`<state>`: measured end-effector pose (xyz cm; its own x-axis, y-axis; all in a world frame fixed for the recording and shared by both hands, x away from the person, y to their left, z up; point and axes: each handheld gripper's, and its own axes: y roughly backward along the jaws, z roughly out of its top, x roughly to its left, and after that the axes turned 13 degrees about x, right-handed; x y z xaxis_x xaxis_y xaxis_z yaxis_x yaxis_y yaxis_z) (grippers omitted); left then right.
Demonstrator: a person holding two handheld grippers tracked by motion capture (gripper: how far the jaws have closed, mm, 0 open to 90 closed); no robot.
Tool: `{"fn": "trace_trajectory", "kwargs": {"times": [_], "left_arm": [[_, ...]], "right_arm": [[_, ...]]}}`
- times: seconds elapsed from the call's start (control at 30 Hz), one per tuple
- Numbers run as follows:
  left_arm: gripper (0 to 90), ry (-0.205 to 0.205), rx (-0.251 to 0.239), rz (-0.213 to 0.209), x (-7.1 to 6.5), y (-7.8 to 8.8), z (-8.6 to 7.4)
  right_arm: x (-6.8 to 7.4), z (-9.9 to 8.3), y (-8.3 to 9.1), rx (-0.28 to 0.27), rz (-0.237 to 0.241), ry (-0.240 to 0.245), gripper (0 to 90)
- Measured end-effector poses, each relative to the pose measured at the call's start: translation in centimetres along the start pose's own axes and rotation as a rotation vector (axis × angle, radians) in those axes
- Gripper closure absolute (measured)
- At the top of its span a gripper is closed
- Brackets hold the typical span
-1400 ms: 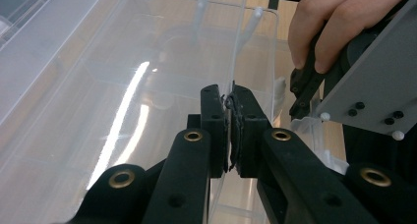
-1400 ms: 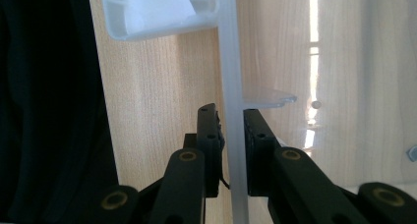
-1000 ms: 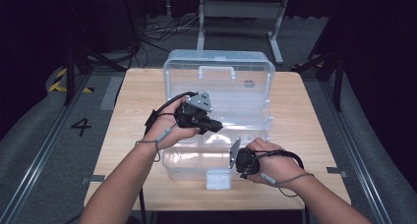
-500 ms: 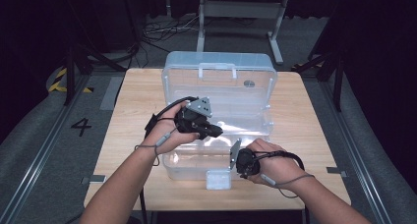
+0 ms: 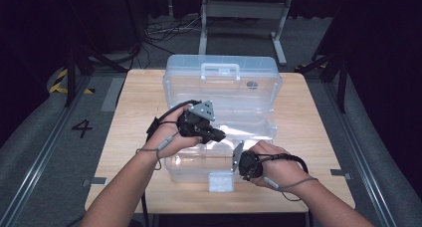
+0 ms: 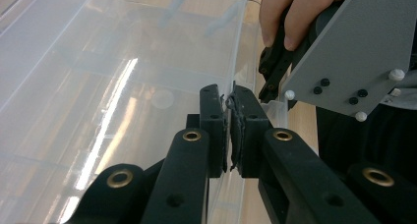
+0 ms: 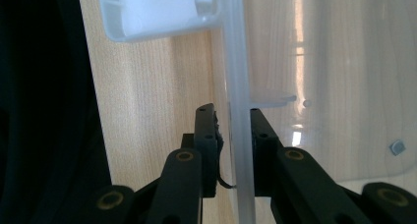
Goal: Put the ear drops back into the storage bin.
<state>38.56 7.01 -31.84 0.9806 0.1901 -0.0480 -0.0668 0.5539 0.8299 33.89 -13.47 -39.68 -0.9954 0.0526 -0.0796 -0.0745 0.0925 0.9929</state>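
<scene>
A clear plastic storage box [image 5: 221, 112] stands in the middle of the wooden bench [image 5: 134, 112], its lid [image 5: 221, 80] swung open and standing up at the far side, with a handle at the lid's top edge.

At the left of the box, the left hand-held gripper [image 5: 214, 136] reaches in over the box's open tub from the left side. Seen in the left gripper view, the left hand-held gripper [image 6: 230, 130] has its jaws drawn almost together, pinching the thin clear wall of the box between the pads.

At the box's near right corner, beside the white latch [image 5: 220, 181] on the front wall, the right hand-held gripper [image 5: 238, 157] meets the front rim. In the right gripper view, the right hand-held gripper [image 7: 233, 145] is clamped on that rim: the clear edge runs upright between the two jaws, with the latch [image 7: 157, 13] above it and bare bench wood to its left.
</scene>
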Motion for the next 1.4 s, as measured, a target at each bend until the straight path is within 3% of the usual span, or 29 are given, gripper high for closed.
{"fn": "trace_trajectory", "kwargs": {"times": [0.2,0.8,1.03,1.4], "left_arm": [[84.9,0.005,0.001,0.000,0.0,0.0,0.0],[84.9,0.008,0.006,0.003,-0.2,-0.1,0.1],[84.7,0.008,0.009,0.009,-0.3,-0.1,0.1],[84.9,0.000,0.012,0.017,-0.4,-0.1,0.1]], "right_arm": [[-0.1,-0.3,1.2,-0.053,0.006,-0.011,81.1],[0.1,-1.6,4.7,-0.131,-0.019,-0.038,81.6],[0.2,-2.0,5.5,-0.158,-0.007,-0.045,83.5],[0.1,-3.0,7.1,-0.251,0.009,-0.085,89.3]]}}
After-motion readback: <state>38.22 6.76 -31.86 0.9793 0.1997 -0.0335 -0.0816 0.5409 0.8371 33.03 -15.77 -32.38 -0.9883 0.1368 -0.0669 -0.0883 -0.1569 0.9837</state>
